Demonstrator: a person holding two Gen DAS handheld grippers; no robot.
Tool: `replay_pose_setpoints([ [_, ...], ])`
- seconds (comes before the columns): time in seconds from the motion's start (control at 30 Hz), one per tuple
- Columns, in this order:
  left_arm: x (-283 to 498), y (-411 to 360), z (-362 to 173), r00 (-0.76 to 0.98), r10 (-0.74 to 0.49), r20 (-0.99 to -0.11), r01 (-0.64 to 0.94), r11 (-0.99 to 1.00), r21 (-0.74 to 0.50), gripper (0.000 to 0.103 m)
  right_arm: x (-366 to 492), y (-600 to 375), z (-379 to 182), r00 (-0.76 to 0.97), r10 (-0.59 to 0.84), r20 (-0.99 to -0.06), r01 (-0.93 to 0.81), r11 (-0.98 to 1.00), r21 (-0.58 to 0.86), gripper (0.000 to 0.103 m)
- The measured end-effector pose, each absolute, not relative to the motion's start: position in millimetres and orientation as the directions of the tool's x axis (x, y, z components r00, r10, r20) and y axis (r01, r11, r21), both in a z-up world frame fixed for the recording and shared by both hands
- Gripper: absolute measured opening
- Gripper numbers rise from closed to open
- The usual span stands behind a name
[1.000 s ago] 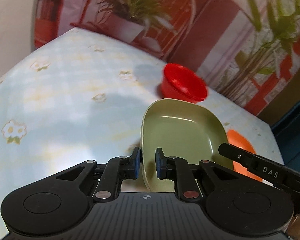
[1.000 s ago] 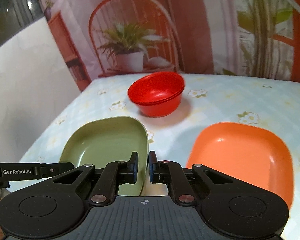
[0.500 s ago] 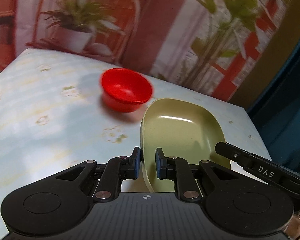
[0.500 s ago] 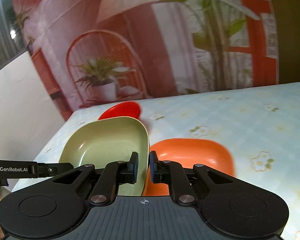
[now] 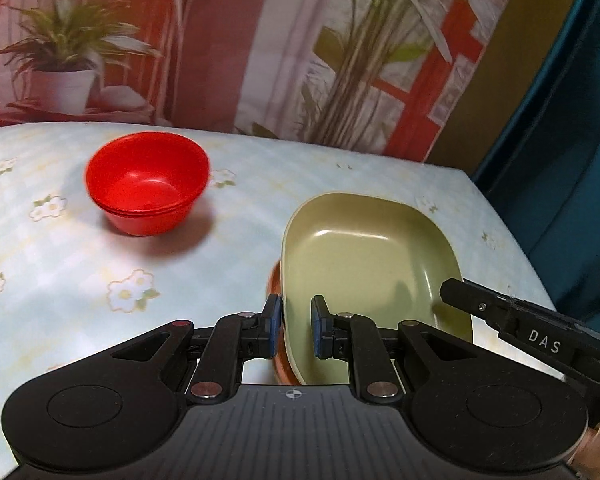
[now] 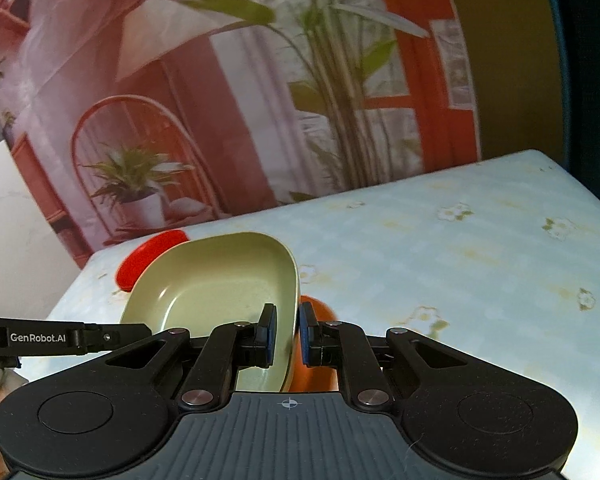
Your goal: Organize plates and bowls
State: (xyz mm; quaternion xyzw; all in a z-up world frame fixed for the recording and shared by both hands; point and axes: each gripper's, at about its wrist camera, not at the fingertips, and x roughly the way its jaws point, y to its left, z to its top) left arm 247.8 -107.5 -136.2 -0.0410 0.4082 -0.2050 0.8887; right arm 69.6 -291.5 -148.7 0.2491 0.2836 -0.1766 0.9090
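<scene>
Left wrist view
left gripper [image 5: 295, 330]: fingers clamped on near rim of green plate [image 5: 372, 264]
green plate: over orange plate [image 5: 274, 280], on counter [image 5: 60, 264]
red bowls [image 5: 146, 182]: stacked, far left
writing: "DAS"

Right wrist view
right gripper [image 6: 287, 334]: clamped on green plate's opposite rim
writing: "GenRobot.AI"

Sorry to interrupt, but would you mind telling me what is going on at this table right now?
A person is tidying dishes with two handheld grippers. The left gripper and the right gripper are each clamped on opposite edges of the green plate, holding it just above the orange plate, which is mostly hidden beneath it. The stacked red bowls sit apart on the floral tablecloth, untouched.
</scene>
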Motion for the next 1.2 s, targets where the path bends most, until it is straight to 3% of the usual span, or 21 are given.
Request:
replay_pose_setpoints([
  [0.77, 252, -111, -153, 0.552, -0.363, -0.751, 0.327, 0.922, -0.205, 0.017, 76, -291, -171, 0.732, -0.169, -0.66, 0.483, 0.812, 0.328, 0.014],
  [1.2, 250, -108, -154, 0.558, -0.375, -0.74, 0.329, 0.919, -0.218, 0.017, 77, -286, -172, 0.722, -0.197, -0.663, 0.481, 0.832, 0.276, 0.021],
])
